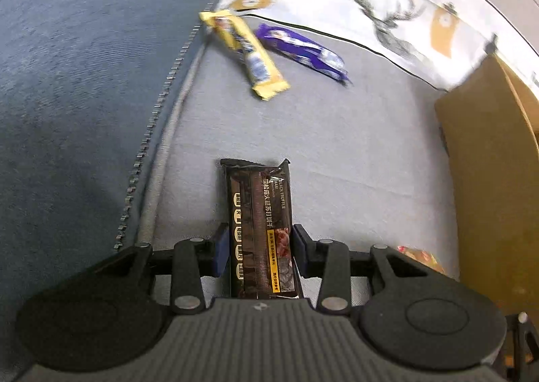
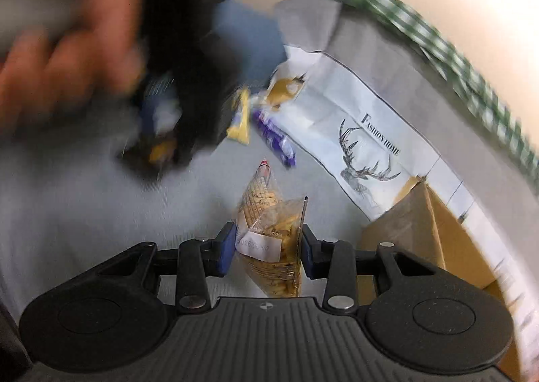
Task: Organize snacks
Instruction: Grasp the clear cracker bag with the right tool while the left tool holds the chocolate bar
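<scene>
Clamped between the blue pads of the left gripper point(image 1: 259, 254), a dark cracker pack point(image 1: 259, 223) points lengthwise away over the grey sofa seat point(image 1: 353, 146), gripped across its narrow width, probably so it carries straight; the right gripper point(image 2: 267, 247) pinches a clear bag of golden biscuits point(image 2: 269, 230) by its lower half; beyond, a yellow bar point(image 1: 247, 55) and a purple bar point(image 1: 303, 52) lie near each other, waiting; the cardboard box point(image 1: 488, 180) stands to the right, likely their destination, its inside hidden from view.
</scene>
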### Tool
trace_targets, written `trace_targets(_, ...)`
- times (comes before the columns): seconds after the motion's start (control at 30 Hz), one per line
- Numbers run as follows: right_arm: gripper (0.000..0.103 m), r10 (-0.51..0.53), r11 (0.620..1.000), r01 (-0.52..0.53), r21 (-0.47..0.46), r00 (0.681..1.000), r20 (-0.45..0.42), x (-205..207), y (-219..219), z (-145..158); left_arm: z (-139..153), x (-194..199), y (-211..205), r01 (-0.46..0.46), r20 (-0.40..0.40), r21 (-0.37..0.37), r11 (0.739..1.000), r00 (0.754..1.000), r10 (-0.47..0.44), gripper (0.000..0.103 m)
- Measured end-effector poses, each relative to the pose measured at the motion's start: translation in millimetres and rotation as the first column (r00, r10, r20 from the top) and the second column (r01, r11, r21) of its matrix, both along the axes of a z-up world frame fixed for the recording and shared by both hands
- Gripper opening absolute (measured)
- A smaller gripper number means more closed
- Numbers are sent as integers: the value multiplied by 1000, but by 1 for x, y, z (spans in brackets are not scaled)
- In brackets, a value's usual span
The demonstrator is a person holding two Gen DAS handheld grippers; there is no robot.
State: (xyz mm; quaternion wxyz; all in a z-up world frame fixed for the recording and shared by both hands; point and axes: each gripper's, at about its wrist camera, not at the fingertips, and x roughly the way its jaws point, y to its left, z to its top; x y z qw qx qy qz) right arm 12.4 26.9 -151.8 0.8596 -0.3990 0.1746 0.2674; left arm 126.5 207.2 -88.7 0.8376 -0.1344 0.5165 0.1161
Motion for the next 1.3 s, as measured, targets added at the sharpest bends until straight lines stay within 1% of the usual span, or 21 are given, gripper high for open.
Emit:
trace_targets(0.07, 42, 0, 1000, 0, -23, 1000, 27, -3, 1, -4, 0, 0, -5, 30, 5, 10, 999, 1000, -30, 43)
trace_targets(0.1, 44, 5, 1000, -4, -27, 1000, 25, -3, 1, -4, 0, 0, -7, 42, 7, 10, 999, 999, -42, 43)
trace_targets(0.13, 48, 11, 1000, -10, -18, 1000, 10, -3, 0, -4, -1, 0, -9, 54, 9, 5, 999, 999, -54, 43)
trace_targets(0.17, 51, 17, 1000, -17, 3, 1000, -15, -3, -2, -3, -1, 0, -10, 67, 9, -5, 998, 998, -67, 43)
trace_targets(0.23, 65, 45, 996, -37, 80, 994, -96, -5, -5, 5, -2, 0, -12, 88, 9, -13, 996, 996, -87, 43)
trace_targets(0.3, 69, 91, 985, -70, 159, 987, -130, -8, -8, 14, -3, 1, -14, 104, 9, -18, 994, 995, -104, 43)
trace_targets(0.33, 73, 117, 977, -88, 196, 983, -144, -9, -8, 19, -4, 1, -15, 110, 7, -21, 994, 994, -110, 43)
trace_targets(0.4, 79, 132, 962, -83, 260, 975, -178, -7, -10, 25, -4, 2, -15, 110, 6, -13, 994, 994, -109, 44)
trace_targets(0.47, 79, 121, 952, -49, 304, 967, -223, 0, -14, 29, -5, 2, -13, 101, 7, -19, 995, 995, -100, 44)
trace_targets(0.53, 80, 97, 945, -7, 326, 960, -261, 10, -16, 29, -6, 2, -12, 100, 5, -21, 995, 995, -99, 44)
trace_targets(0.63, 82, 68, 947, 27, 320, 957, -283, 18, -19, 28, -6, 2, -14, 110, 3, -20, 994, 994, -110, 45)
trace_targets(0.73, 85, 59, 951, 35, 307, 954, -293, 19, -23, 26, -7, 3, -17, 123, 2, -12, 992, 992, -123, 50)
trace_targets(0.83, 86, 61, 955, 33, 295, 951, -303, 22, -25, 27, -8, 4, -22, 142, -3, 3, 990, 990, -142, 52)
trace_targets(0.97, 86, 55, 962, 33, 272, 950, -309, 25, -26, 26, -9, 5, -26, 157, -11, 18, 987, 988, -157, 56)
trace_targets(1.03, 86, 44, 966, 44, 255, 942, -332, 27, -27, 25, -10, 6, -27, 164, -18, 21, 986, 986, -164, 58)
trace_targets(1.2, 86, 22, 976, 57, 209, 935, -355, 31, -26, 18, -13, 7, -31, 185, -40, 40, 982, 982, -184, 58)
trace_targets(1.3, 84, 21, 977, 57, 207, 934, -357, 31, -26, 16, -15, 6, -32, 193, -48, 46, 980, 980, -191, 58)
